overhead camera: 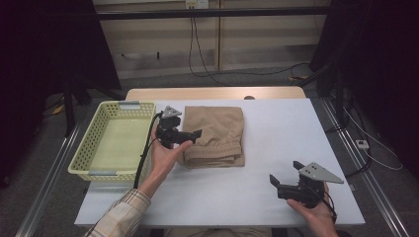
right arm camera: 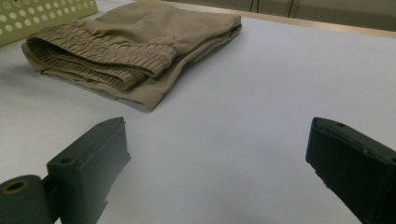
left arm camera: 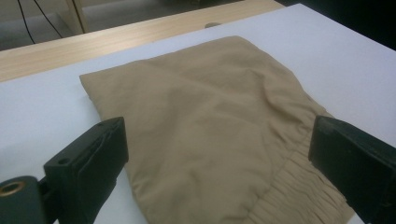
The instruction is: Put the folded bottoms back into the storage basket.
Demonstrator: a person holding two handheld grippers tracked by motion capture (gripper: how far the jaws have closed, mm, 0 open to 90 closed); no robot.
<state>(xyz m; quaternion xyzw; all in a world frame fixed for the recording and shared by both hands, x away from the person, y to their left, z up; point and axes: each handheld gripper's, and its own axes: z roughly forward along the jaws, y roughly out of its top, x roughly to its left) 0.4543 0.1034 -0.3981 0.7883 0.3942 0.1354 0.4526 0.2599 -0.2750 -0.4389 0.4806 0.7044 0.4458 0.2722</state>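
From the high view, a folded pair of tan trousers point(overhead camera: 216, 136) lies on the white table point(overhead camera: 276, 148), just right of a pale yellow basket point(overhead camera: 111, 140) that sits at the table's left edge. The left gripper point(overhead camera: 196, 133) is held at the garment's left edge, its jaws spread and pointing right over the cloth, with nothing between them. The right gripper point(overhead camera: 284, 177) hovers near the front right of the table, well apart from the trousers, its jaws likewise spread and empty (a grey three-cornered plate sits on top of it). In the left gripper view the trousers point(left arm camera: 215, 135) spread across the table between and beyond the two wide-set black jaws, the gathered waistband at the lower right; whether the jaws touch the cloth I cannot tell. In the right gripper view the jaws stand far apart over bare table, with the trousers point(right arm camera: 135, 46) farther off at upper left, elastic waistband facing the camera, and a corner of the basket point(right arm camera: 46, 14) beyond.
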